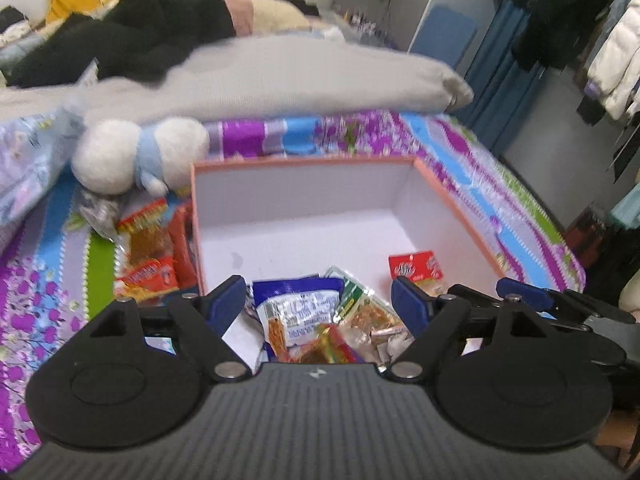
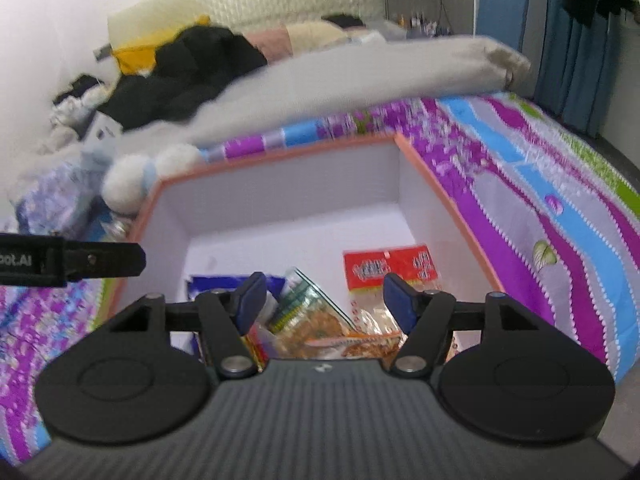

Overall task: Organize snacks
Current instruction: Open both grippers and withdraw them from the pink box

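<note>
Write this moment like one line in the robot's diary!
left gripper: open, empty | right gripper: open, empty | both over box | snacks inside | more snacks outside

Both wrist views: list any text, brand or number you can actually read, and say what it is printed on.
"oot.AI": partial white lettering on the left gripper's black body, cut off by the right wrist view's left edge.
Blue snack bag in the box: print too blurred to read.
Red snack packet: white characters, blurred, unreadable.
Red-orange packets outside the box: unreadable.

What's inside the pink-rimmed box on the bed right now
Several snack packets lie at the near end of the box: a blue bag, a green packet and a red packet. The grippers hide whatever lies beneath them.
</note>
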### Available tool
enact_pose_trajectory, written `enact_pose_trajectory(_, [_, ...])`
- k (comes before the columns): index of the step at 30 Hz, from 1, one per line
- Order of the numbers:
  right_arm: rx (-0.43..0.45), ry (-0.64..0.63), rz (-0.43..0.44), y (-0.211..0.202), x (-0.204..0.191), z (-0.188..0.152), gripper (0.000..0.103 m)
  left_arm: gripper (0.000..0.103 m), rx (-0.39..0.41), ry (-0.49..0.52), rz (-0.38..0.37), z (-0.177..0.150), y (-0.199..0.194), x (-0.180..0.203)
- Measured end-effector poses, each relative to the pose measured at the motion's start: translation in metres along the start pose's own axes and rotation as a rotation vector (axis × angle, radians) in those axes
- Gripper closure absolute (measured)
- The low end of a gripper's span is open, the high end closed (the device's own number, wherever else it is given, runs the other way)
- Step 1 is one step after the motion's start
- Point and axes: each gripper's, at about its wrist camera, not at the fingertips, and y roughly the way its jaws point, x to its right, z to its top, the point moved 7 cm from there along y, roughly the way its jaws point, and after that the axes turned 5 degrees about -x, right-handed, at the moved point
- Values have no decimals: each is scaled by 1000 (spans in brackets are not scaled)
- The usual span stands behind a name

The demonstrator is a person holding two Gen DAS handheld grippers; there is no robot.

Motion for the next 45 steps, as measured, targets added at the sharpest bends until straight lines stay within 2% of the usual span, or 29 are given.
enact_pose_trajectory(6, [88, -8, 25, -46, -28, 4, 36, 20, 87, 4, 14, -2, -57, -11])
enact_pose_trajectory(15, [181, -23, 76, -106, -70, -11, 36, 20, 176, 0, 31, -31, -134, -34])
enact_pose_trajectory(24, [241, -55, 128, -139, -113, -39, 36, 20, 234, -30, 49, -76, -189, -68])
enact_pose_trajectory(26, [242, -52, 139, -141, -122, -50, 36, 20, 267, -51, 69, -89, -200, -76])
enact_pose_trajectory(32, [229, -33, 168, -144, -143, -82, 36, 20, 283, -67, 102, -125, -215, -98])
enact_pose_trajectory(41, [237, -80, 206, -136, -166, -116, 36, 20, 243, -101, 103, -171, -204, -126])
enact_pose_trajectory(45, [213, -76, 220, -127, -173, -130, 36, 20, 224, -121, 96, -184, -197, -137])
